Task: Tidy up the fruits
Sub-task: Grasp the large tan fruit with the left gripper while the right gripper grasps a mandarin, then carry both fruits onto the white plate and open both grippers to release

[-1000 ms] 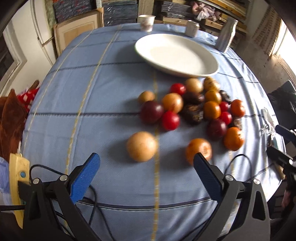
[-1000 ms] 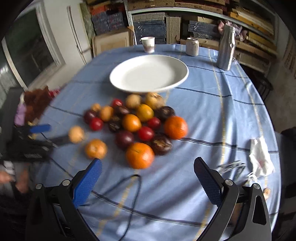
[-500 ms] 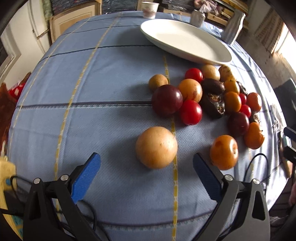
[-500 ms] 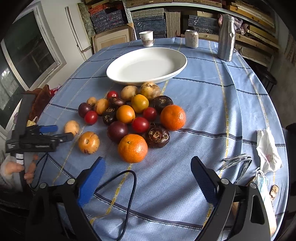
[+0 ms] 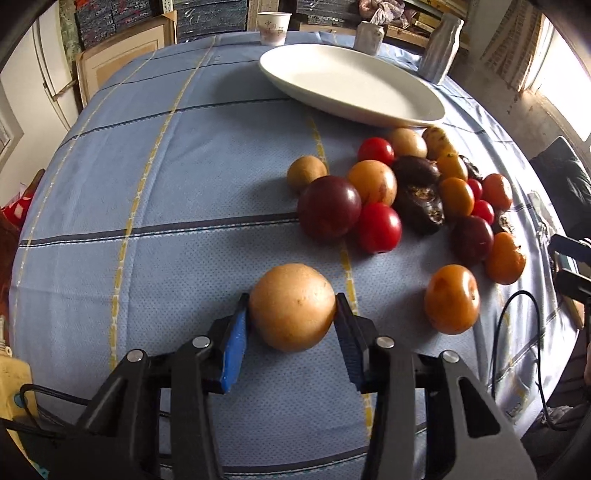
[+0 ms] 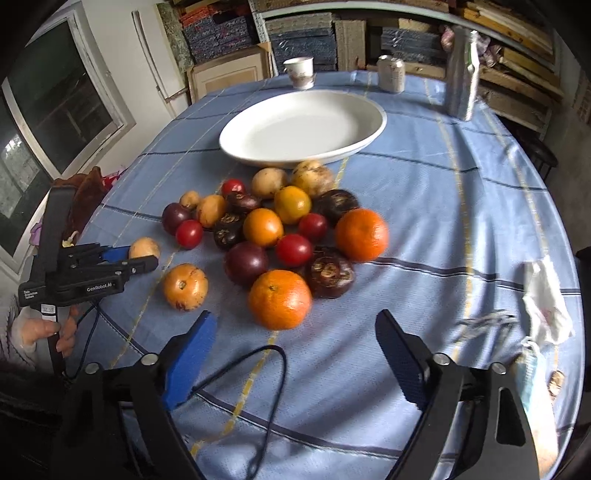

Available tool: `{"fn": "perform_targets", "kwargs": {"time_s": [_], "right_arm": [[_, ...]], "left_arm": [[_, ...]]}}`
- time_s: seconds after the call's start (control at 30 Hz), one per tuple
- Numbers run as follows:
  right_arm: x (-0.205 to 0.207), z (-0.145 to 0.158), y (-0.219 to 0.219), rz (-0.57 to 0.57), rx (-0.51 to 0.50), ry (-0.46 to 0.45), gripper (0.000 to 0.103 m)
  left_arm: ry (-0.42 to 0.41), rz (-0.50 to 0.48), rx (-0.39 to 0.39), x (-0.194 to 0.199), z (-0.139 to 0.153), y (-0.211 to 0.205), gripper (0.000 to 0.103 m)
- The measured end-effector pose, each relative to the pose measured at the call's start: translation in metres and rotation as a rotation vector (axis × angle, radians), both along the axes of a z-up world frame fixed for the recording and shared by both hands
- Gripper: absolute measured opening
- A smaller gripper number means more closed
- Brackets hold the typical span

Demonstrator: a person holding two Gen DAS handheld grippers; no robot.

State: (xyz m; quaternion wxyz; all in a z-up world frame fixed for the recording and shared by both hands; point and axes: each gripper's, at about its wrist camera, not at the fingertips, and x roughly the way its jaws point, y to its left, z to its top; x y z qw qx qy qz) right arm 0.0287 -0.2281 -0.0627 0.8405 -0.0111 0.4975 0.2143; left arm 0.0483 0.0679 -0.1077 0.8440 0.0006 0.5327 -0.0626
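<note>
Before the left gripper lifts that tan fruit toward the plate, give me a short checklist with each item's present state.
1. Tan fruit between the left gripper pads: ok, jaws closing on both sides of it.
2. Fruit stands apart from the pile: ok.
3. Plate empty: ok.
4. Grip firm enough to lift: cannot tell.
5. Right gripper clear of the plate: ok, jaws closing, nothing between them.
6. Black cable near the right gripper: not ok.

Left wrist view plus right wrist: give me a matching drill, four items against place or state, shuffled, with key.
1. tan round fruit
2. white plate
3. paper cup
4. orange

A. beyond the plate, at the table's far edge
B. nearest the right gripper, not between its jaws
C. nothing on it
D. between the closing jaws of the left gripper

Pairs: 1-D, 2-C, 3-A, 4-B
</note>
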Motion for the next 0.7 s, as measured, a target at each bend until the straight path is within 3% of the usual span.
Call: {"fn": "perform_targets", "kwargs": {"time_s": [0.07,0.2,0.37,0.7], "right_arm": [[0.006,-0.006,0.005,0.004,0.000,0.016,0.082],[0.017,-0.021,0.011,0.016,0.020,0.082,0.062],[0.022,-0.034,0.021,0.043,-0.005,0.103,0.050],[0.020,-0.029,0.017,0.073,-0.007,0.085,0.047]], "left_arm": [[0.003,0.004,-0.007,-0.001,0.000,0.001,0.044],[0.005,0.023,-0.012,-0.004,0.001,0.005,0.044],[-0.005,0.045,-0.019,-0.007,0.006,0.010,0.044],[-0.035,0.022,-0.017,0.008,0.024,-0.004,0.044]]}}
